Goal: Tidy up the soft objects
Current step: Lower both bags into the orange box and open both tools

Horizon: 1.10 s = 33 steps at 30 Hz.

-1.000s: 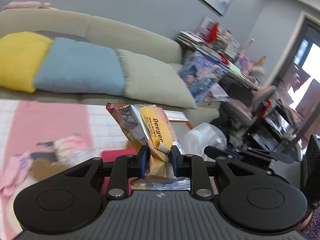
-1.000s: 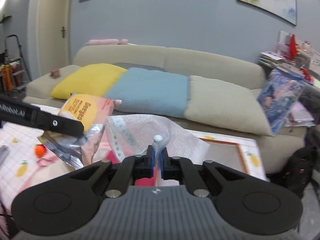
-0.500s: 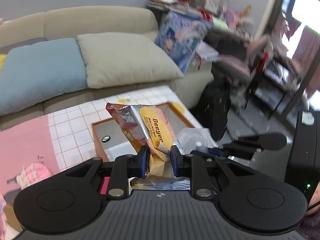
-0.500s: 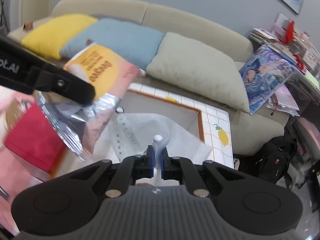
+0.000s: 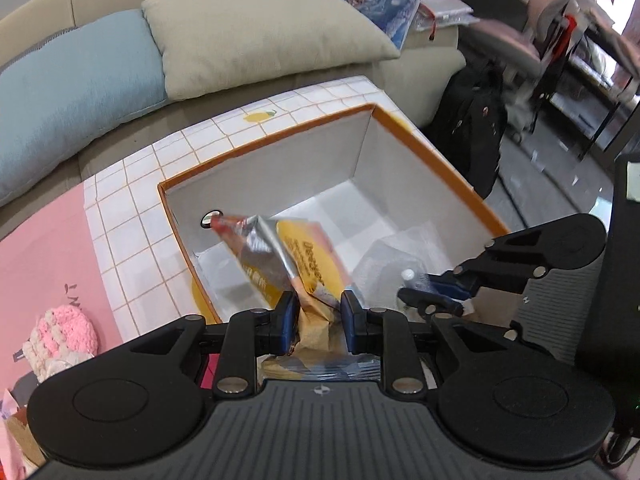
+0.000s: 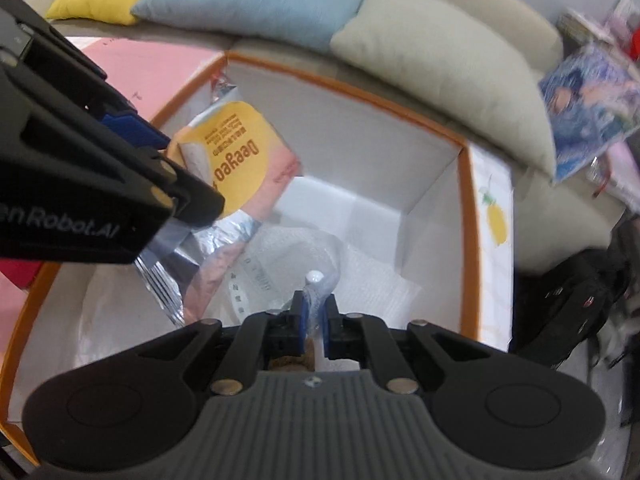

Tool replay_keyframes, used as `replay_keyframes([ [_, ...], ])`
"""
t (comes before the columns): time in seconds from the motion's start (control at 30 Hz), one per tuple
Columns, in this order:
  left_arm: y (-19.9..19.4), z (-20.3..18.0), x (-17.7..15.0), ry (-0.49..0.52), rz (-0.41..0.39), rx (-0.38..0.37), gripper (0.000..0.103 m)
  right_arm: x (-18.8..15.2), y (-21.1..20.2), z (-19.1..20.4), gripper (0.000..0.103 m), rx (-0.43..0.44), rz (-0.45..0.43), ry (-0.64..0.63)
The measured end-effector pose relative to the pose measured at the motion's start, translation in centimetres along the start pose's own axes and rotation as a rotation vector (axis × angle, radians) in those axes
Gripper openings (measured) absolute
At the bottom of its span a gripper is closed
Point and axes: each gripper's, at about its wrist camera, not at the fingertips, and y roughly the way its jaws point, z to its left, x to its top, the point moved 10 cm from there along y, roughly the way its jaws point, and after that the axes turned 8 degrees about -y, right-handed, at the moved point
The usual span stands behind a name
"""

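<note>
While both tilt down over the orange-rimmed white box (image 5: 400, 128), the left gripper (image 5: 318, 316) clamps a yellow-and-silver snack bag (image 5: 296, 256), the right gripper (image 6: 314, 316) a clear plastic bag (image 6: 280, 264).

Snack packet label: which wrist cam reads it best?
Right wrist: the snack packet turns its yellow Deeyeo label to the lens, upside down but legible, above the box. Left wrist shows it blurred and edge-on in the left tool.

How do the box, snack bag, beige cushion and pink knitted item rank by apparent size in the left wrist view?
1. Box: largest.
2. Beige cushion: close behind; it lies farther off, so its true size is unsure.
3. Snack bag: partly hidden by the left jaws, and near the camera.
4. Pink knitted item: smallest.
</note>
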Motion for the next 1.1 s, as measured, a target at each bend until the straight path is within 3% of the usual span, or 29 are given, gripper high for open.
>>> replay_keyframes([
  [0.23, 0.0, 0.1, 0.3, -0.017, 0.012, -0.014, 0.022, -0.8, 0.3, 0.2, 0.018, 0.012, 0.027, -0.003],
  [0.3, -0.2, 0.1, 0.4, -0.026, 0.008, -0.024, 0.028, -0.6, -0.1, 0.2, 0.022, 0.018, 0.022, -0.002],
  [0.33, -0.4, 0.2, 0.4, -0.028, 0.005, -0.027, 0.03, -0.5, -0.2, 0.3, 0.031, 0.02, 0.022, -0.004],
  [0.4, -0.6, 0.2, 0.4, -0.046, 0.008, -0.041, 0.045, -0.5, -0.8, 0.6, 0.045, 0.013, 0.018, -0.008],
  [0.43, -0.8, 0.3, 0.5, -0.059, 0.007, -0.05, 0.048, -0.4, -0.9, 0.5, 0.048, 0.01, 0.014, -0.008],
  [0.57, -2.1, 0.3, 0.7, -0.067, -0.024, -0.061, 0.05, 0.0, -1.8, 0.3, 0.052, -0.003, -0.002, 0.004],
  [0.73, -5.3, -0.1, 1.1, -0.044, -0.136, -0.087, 0.05, 0.5, -4.3, 0.2, 0.071, -0.048, -0.05, 0.05],
  [1.1, -13.4, 0.0, -1.2, -0.032, -0.351, -0.132, 0.05, 0.8, -11.9, 3.2, 0.082, -0.163, -0.236, 0.209],
])
